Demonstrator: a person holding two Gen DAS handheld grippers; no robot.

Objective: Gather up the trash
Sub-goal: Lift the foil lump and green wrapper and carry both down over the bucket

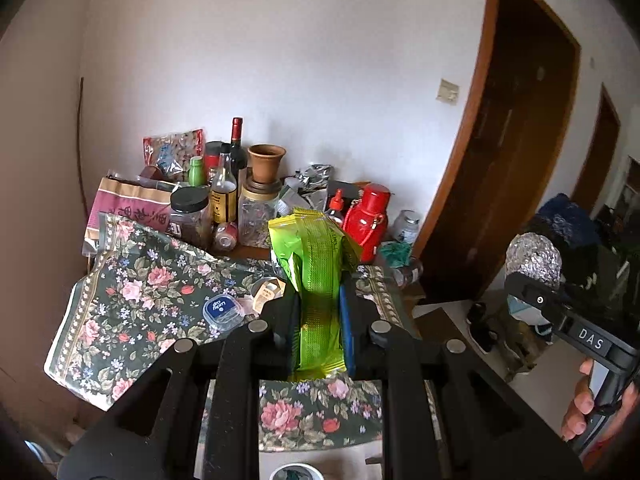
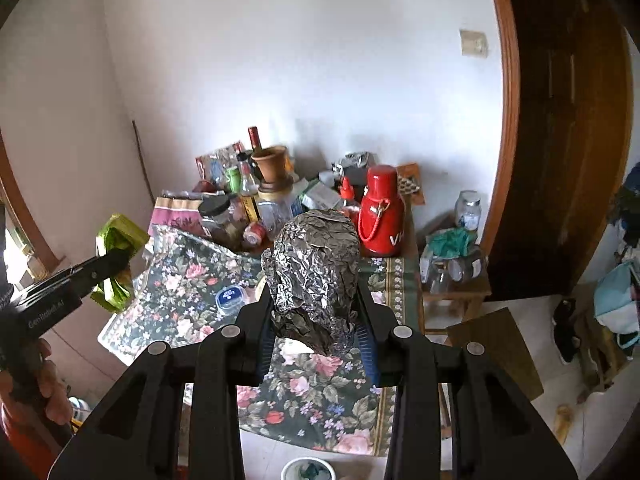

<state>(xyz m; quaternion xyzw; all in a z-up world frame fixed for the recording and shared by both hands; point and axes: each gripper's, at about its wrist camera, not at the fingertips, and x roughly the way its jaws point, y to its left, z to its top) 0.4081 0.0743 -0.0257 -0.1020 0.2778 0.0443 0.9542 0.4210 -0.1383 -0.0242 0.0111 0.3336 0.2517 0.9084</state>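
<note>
Trash's in both hands, up over the floral cloth (image 1: 132, 292) on the counter: green foil packet (image 1: 320, 280) pinched in my left fingers (image 1: 320, 320), crumpled foil ball (image 2: 312, 276) clamped in my right fingers (image 2: 316, 320). The packet's slick and held low down, so I reckon it could slide out. The white bin (image 2: 307, 470) peeks below; a sloppy drop could miss it.

Reading "DAS" on the right gripper (image 1: 532, 280), "GenRobot.AI" on the left gripper (image 2: 110, 264), "Lucky cup" on the small blue-lidded box (image 1: 222, 309) at seven o'clock from the red flask (image 1: 370, 222).
</note>
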